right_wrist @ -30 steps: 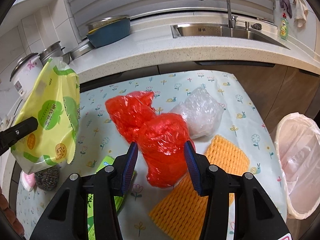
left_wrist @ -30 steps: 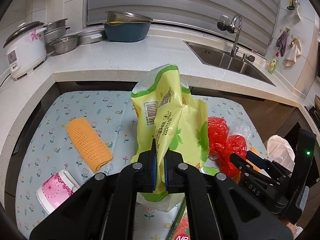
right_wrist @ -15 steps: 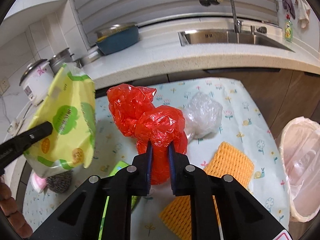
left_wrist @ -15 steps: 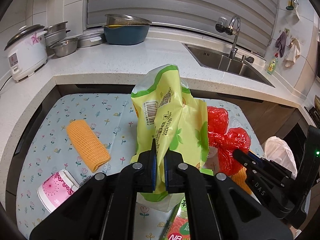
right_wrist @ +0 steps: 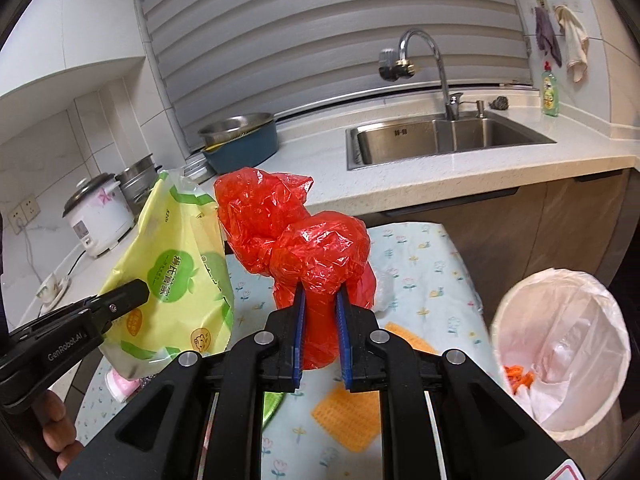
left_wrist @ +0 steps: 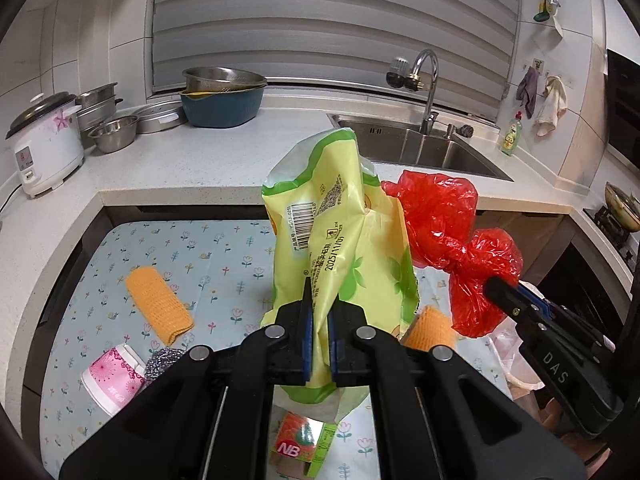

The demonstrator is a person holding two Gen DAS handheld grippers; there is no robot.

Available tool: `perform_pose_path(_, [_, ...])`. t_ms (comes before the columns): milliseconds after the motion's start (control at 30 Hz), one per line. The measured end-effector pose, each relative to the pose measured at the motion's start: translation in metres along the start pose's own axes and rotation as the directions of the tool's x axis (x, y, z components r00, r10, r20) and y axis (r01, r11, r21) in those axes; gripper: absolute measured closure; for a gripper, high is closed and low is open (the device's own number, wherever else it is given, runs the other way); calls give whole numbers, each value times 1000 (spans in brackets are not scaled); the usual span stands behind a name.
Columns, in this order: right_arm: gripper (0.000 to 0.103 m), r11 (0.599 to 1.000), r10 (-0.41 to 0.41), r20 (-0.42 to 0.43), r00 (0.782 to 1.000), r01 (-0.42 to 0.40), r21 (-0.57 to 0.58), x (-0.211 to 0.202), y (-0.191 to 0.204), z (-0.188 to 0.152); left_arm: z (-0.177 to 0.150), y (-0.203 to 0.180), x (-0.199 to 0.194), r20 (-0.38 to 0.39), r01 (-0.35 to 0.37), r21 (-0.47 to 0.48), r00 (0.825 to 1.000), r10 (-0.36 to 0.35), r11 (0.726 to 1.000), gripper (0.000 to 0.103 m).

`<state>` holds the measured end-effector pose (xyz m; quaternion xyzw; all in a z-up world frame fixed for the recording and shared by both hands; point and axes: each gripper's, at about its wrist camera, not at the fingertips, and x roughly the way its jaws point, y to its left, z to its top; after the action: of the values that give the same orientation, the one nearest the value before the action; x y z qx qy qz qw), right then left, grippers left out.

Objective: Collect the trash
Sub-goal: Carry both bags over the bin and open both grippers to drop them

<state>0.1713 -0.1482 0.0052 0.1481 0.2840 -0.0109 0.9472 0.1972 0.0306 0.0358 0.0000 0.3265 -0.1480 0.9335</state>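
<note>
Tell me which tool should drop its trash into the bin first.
Right. The right tool grips the red plastic bag with the lined bin open just to its right. The left tool, holding the yellow-green wrapper, sits farther away.

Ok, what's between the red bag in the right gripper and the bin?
In the right wrist view, only bare flowered tablecloth and open air lie between the red bag, clamped in the right gripper, and the lined bin.

right tongs [right_wrist: 320, 334] now clamped on red bag [right_wrist: 296, 240], lifted off table
</note>
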Motion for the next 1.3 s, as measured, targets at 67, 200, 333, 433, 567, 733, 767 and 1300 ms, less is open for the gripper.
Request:
perform_pose_path(67, [90, 1000, -14, 12, 1000, 14, 10, -12, -11, 0, -1, -15, -5, 3, 17, 15, 1000, -17, 1000, 98])
perform_pose_path(200, [90, 998, -49, 33, 998, 48, 38, -37, -36, -3, -4, -46, -12, 1, 57, 48, 998, -57, 997, 98])
perform_pose_path(333, [90, 994, -88, 49, 995, 85, 73, -59, -66, -8, -8, -78, -17, -7, 100, 82, 995, -99, 992, 98])
perform_pose_path(433, [90, 988, -123, 60, 991, 116, 102, -76, -91, -12, -13, -105, -19, -17, 135, 107, 991, -134, 985, 98])
perform_pose_path(567, [90, 976, -173, 68, 983, 163, 141, -97, -124, -18, -20, -140, -20, -32, 175, 145, 985, -172, 974, 98])
perform_pose_path(733, [90, 958, -230, 64, 971, 215, 189, -117, -164, -29, -29, -180, -14, -66, 229, 182, 973, -220, 956, 98])
perform_pose_path(767, [90, 954, -242, 63, 968, 225, 200, -122, -172, -32, -32, -188, -11, -76, 240, 189, 970, -229, 952, 98])
perform_pose_path(1300, [90, 900, -339, 21, 940, 318, 298, -134, -249, -55, -55, -269, 49, -193, 350, 214, 930, -312, 912, 79])
